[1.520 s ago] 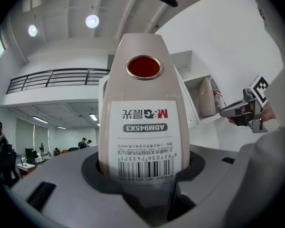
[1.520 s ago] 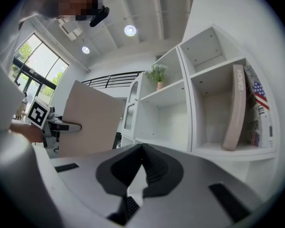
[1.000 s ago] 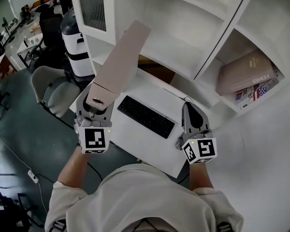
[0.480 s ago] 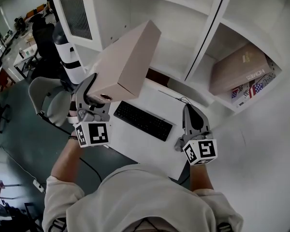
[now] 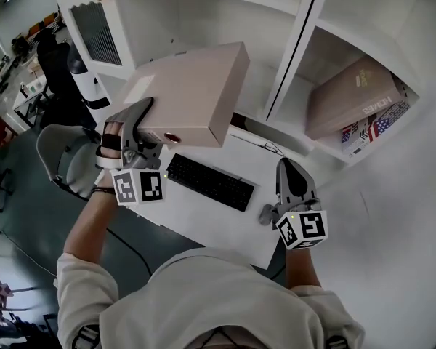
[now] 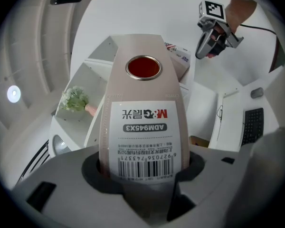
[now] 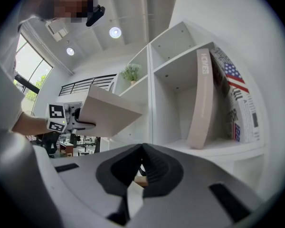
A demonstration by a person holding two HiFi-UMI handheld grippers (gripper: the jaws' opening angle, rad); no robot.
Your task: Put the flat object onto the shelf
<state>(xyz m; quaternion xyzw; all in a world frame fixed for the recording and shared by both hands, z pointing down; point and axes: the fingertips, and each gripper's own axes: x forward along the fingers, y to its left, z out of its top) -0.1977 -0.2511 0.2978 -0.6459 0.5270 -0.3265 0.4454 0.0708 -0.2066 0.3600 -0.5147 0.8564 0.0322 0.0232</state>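
Note:
A flat beige file box [image 5: 189, 97] hangs in the air in front of the white shelf [image 5: 285, 71], lying broad side up. My left gripper [image 5: 142, 138] is shut on its spine end. In the left gripper view the labelled spine [image 6: 143, 122] with a round red-lined hole rises from between the jaws of the left gripper [image 6: 142, 175]. My right gripper [image 5: 292, 184] hovers over the right end of the desk, shut, with nothing in it. The right gripper view shows the right gripper [image 7: 142, 167] with jaws together, and the box [image 7: 109, 113] at left.
A second beige file box [image 5: 352, 97] leans in the right shelf compartment beside flag-printed magazines [image 5: 378, 126]. A black keyboard [image 5: 207, 182] lies on the white desk [image 5: 225, 227]. A grey chair [image 5: 65, 151] stands at left. A plant [image 7: 131, 72] sits on an upper shelf.
The left gripper has turned and moved left, swinging the file box from standing steeply on edge to lying flat before the shelf. The right gripper has stayed in place.

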